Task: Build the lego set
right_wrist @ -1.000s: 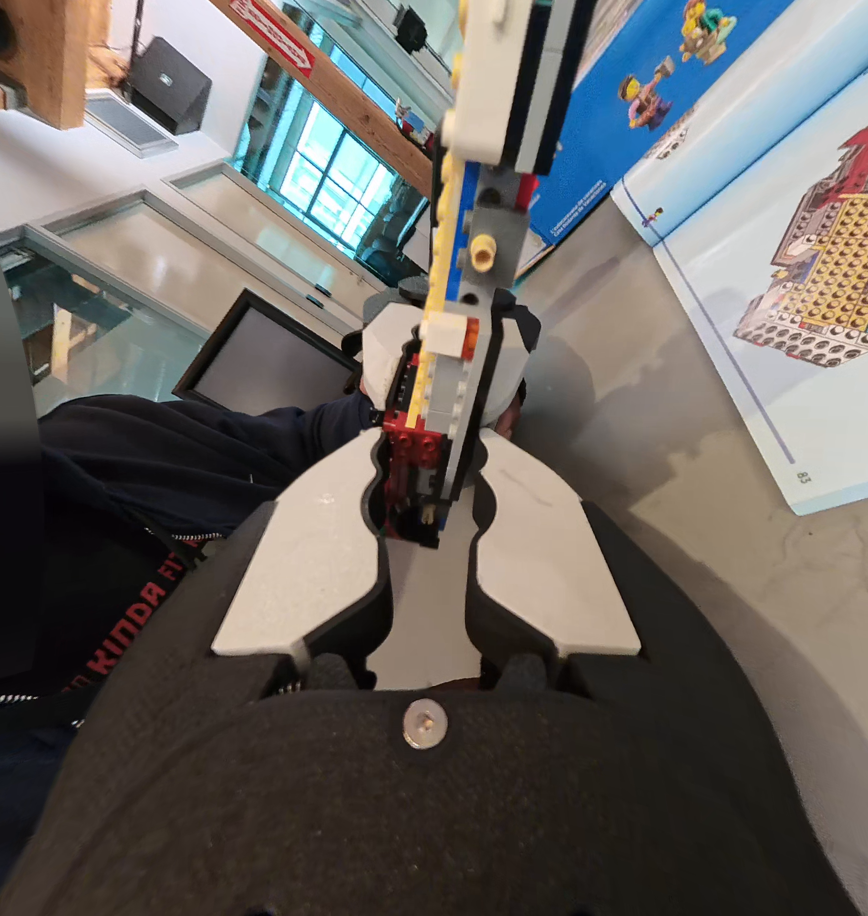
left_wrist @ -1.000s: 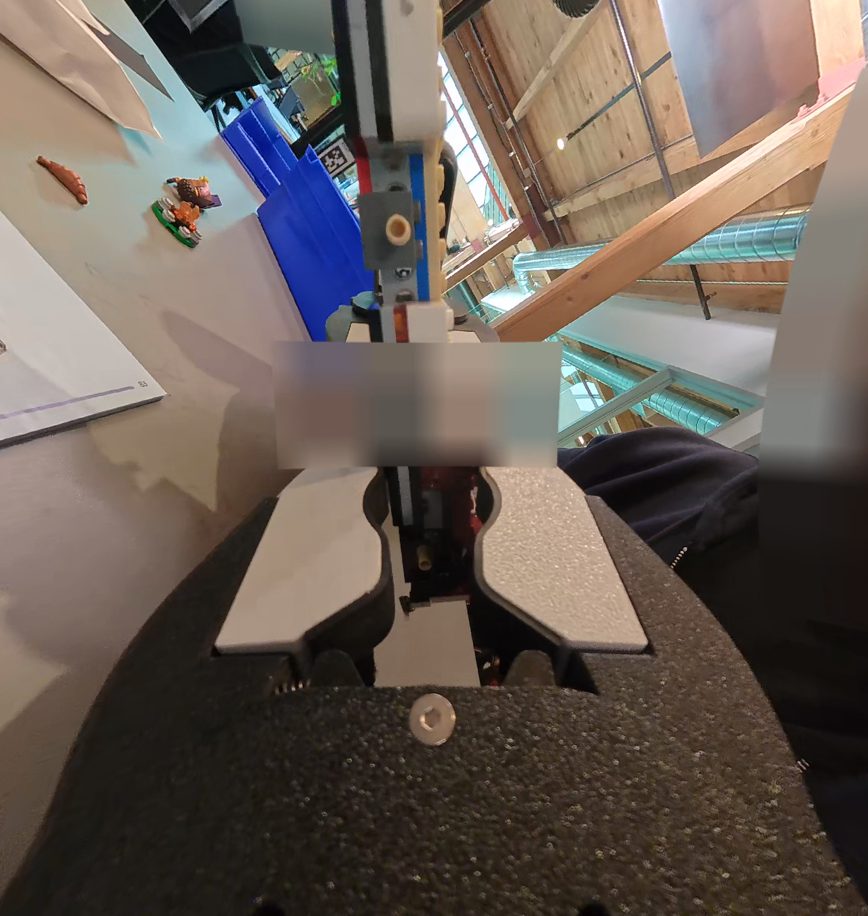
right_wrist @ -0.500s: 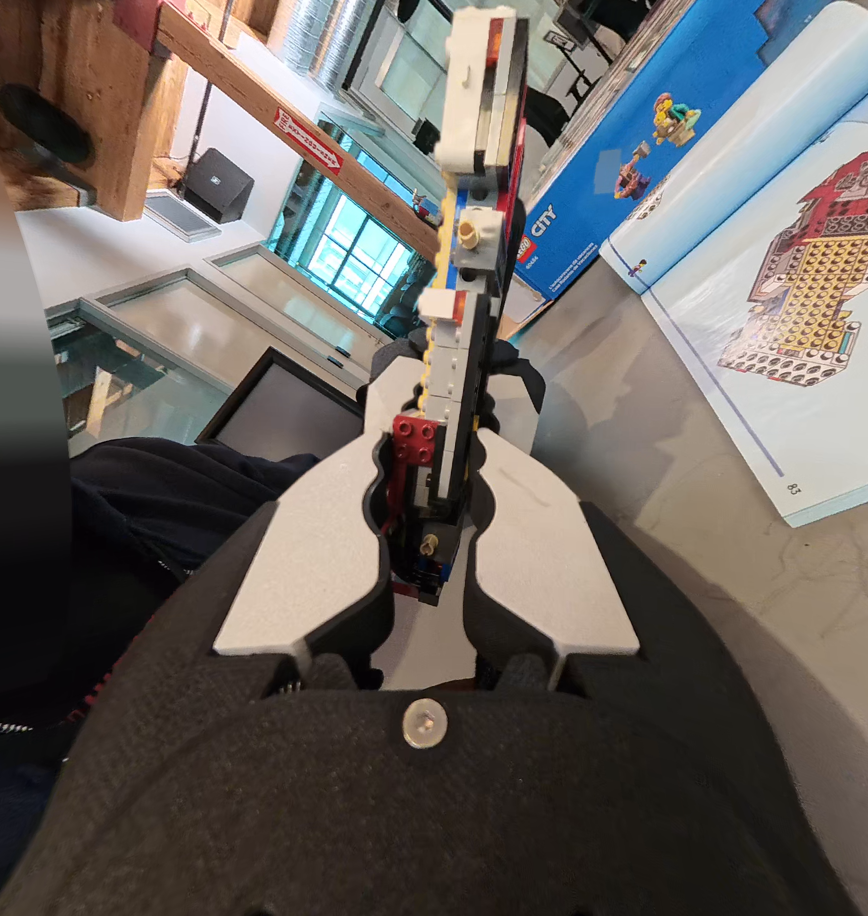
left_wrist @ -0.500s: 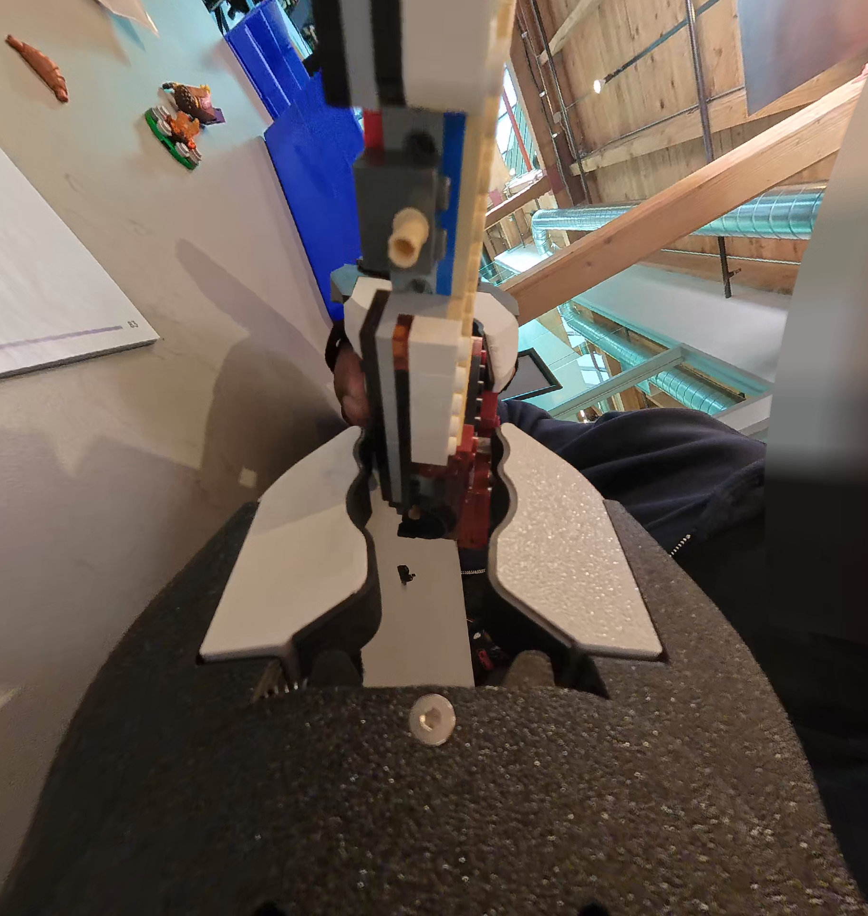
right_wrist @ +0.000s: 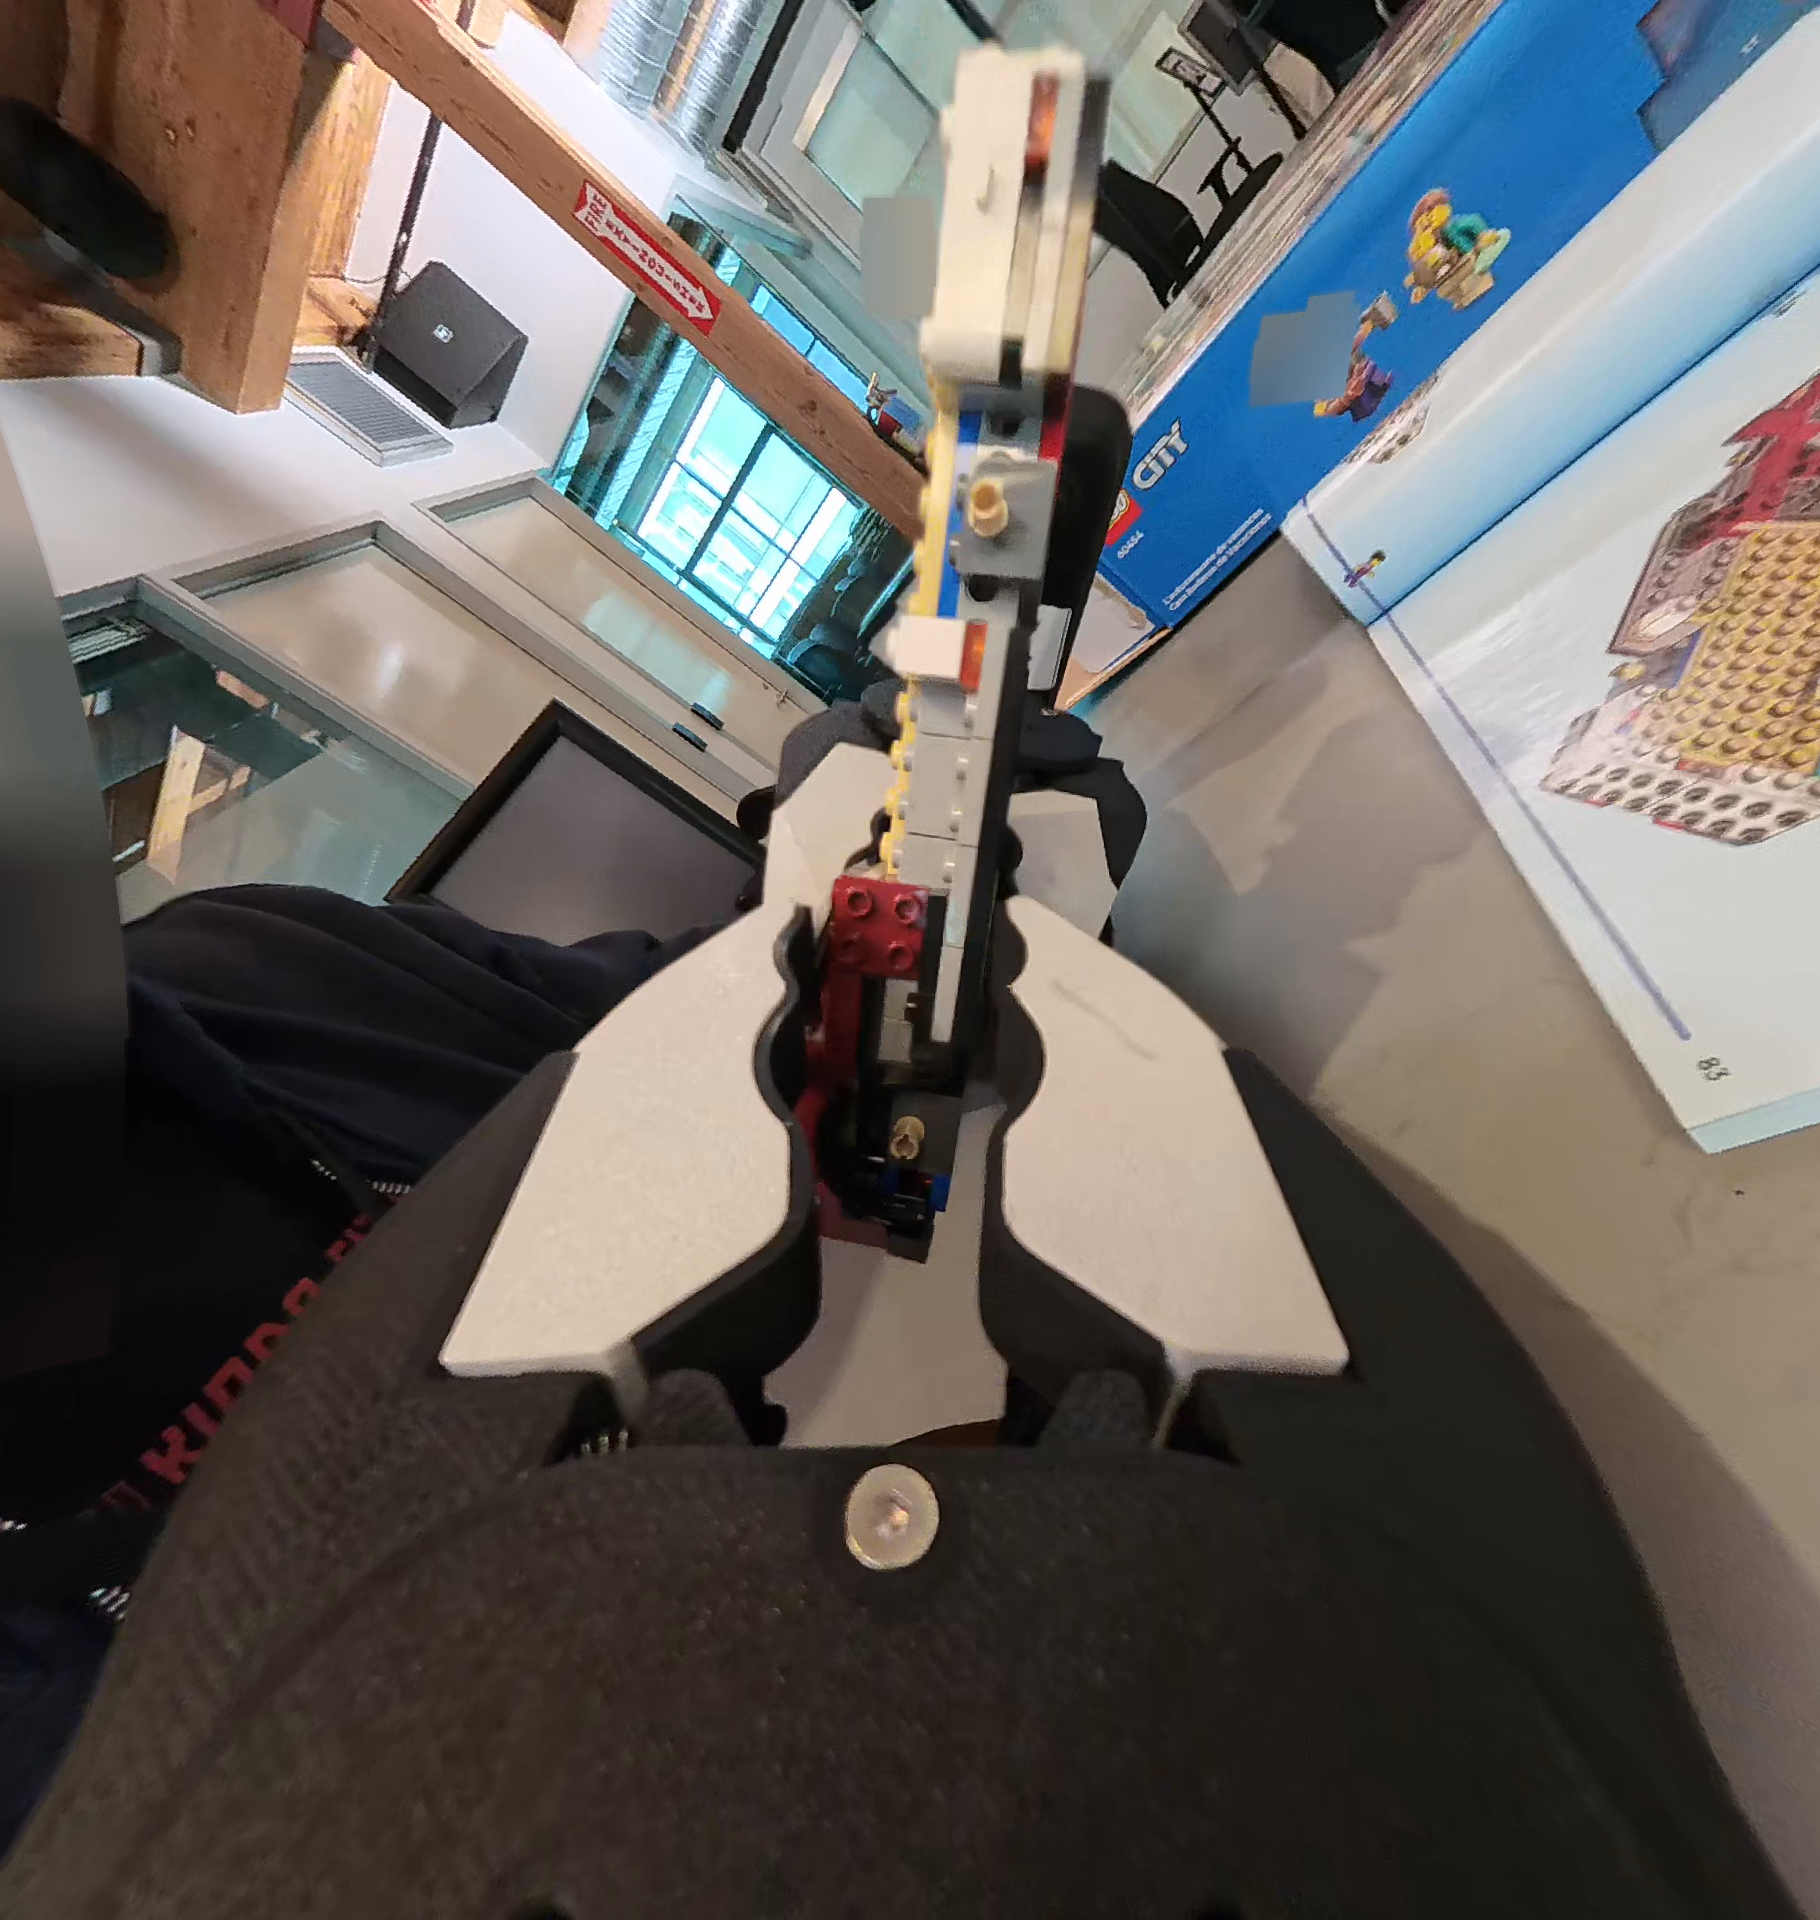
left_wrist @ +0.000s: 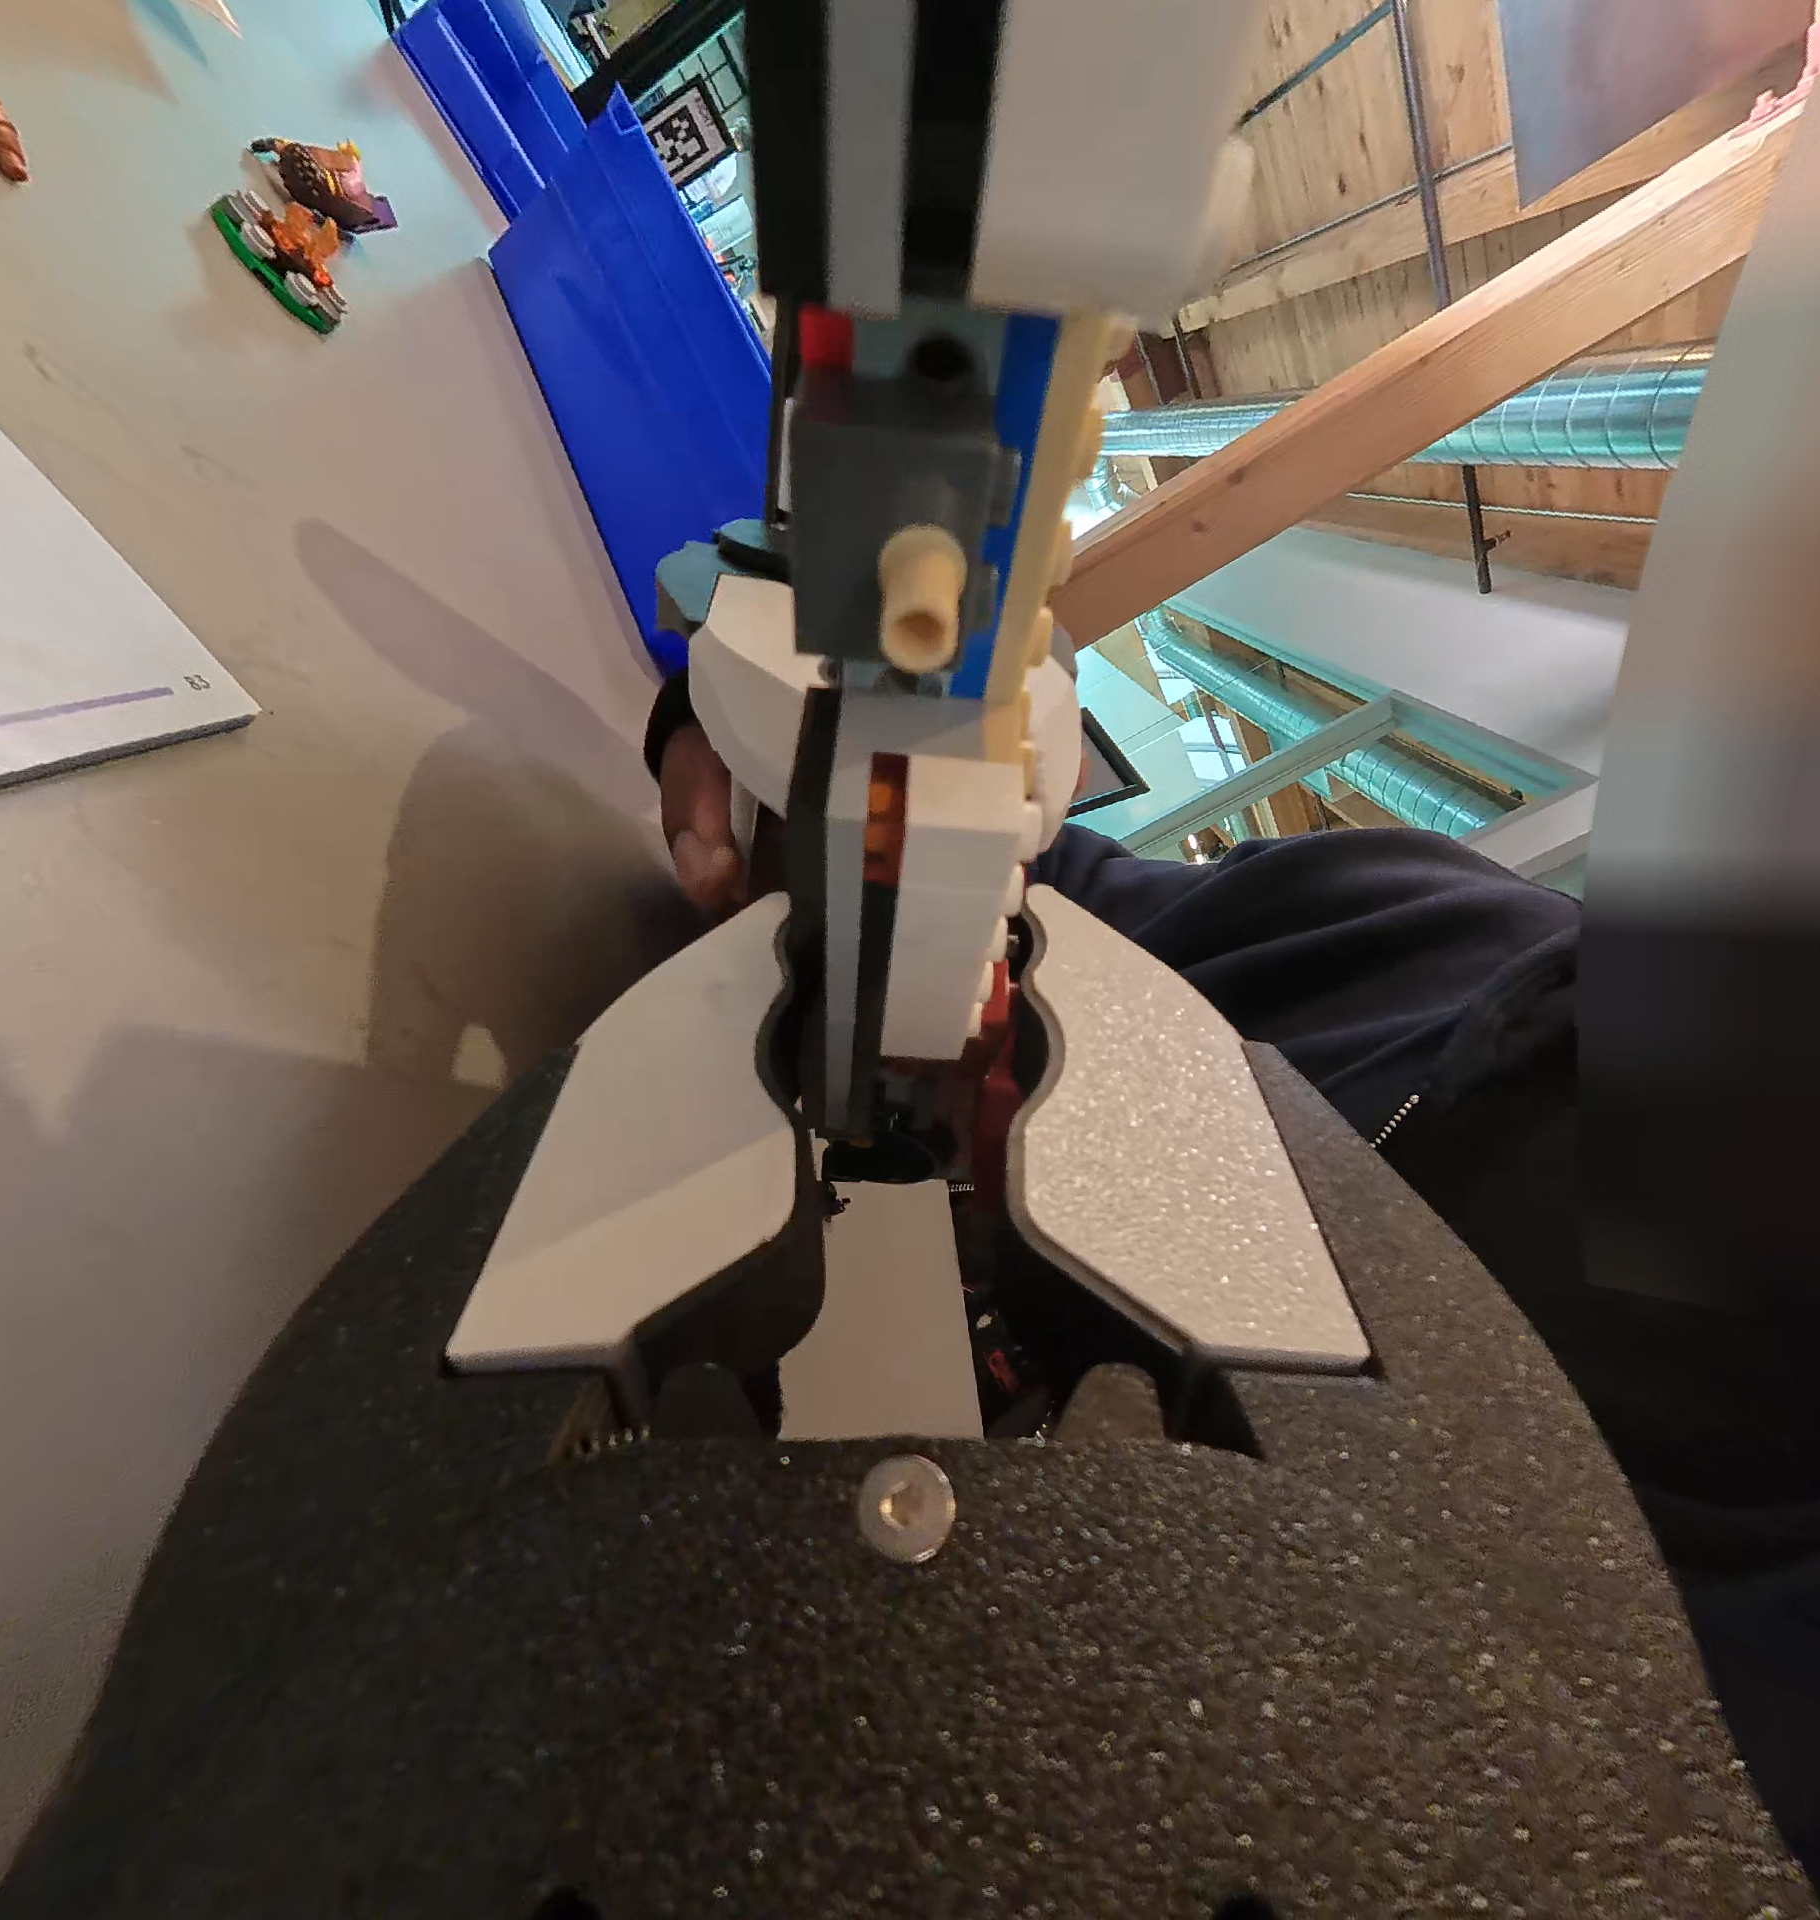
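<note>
A long brick model, white, grey and black with blue, tan and dark red parts, is held off the table between both grippers. In the left wrist view my left gripper (left_wrist: pixel 906 920) is shut on one end of the model (left_wrist: pixel 947 862); both pads press its sides. In the right wrist view my right gripper (right_wrist: pixel 901 925) is shut on the other end of the model (right_wrist: pixel 973 748), at its dark red bricks. Each view shows the other gripper's white fingers behind the model (left_wrist: pixel 740 707) (right_wrist: pixel 812 831).
An open instruction booklet (right_wrist: pixel 1664 727) lies on the grey table (left_wrist: pixel 262 935), with a blue box (right_wrist: pixel 1405 312) behind it. Small brick builds (left_wrist: pixel 303 229) and blue bins (left_wrist: pixel 615 312) sit farther off. A person's dark sleeve (left_wrist: pixel 1353 966) is close by. The grippers are tip to tip, or close to it.
My left gripper's jaws widened, then closed again farther along the model, which now sits deeper between them. The model also slid deeper into the right gripper.
</note>
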A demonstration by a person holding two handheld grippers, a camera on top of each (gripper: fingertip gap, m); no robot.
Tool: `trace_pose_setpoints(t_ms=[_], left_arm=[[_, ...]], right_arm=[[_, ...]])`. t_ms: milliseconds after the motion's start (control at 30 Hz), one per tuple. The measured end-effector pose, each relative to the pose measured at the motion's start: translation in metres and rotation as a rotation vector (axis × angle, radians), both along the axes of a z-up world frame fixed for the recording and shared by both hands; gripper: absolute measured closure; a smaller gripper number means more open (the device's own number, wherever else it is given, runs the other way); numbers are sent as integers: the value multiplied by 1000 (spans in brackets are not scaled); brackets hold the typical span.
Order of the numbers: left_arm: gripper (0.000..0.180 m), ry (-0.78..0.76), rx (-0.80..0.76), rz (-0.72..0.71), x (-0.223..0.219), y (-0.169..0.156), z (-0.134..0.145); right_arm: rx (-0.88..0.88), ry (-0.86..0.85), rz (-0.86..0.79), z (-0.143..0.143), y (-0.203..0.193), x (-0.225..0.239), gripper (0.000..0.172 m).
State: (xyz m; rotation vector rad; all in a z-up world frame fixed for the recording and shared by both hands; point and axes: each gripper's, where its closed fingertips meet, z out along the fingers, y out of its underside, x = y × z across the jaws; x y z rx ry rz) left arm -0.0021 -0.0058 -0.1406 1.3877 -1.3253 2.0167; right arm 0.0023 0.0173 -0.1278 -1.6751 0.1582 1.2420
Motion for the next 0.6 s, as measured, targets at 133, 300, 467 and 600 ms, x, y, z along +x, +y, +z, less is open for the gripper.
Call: trace_pose_setpoints(t_ms=[133, 300, 467, 600], left_arm=[[146, 20, -28, 39, 4, 7, 0], [146, 60, -8, 92, 9, 18, -6], [146, 125, 58, 94, 18, 19, -14], [146, 155, 60, 73, 30, 14, -17]], right_arm=[[-10, -36, -73, 3, -4, 25, 123], [-75, -252, -174, -7, -28, 48, 124], [-257, -575, -170, -47, -79, 22, 133], [-343, -746, -162, -74, -110, -24, 140]])
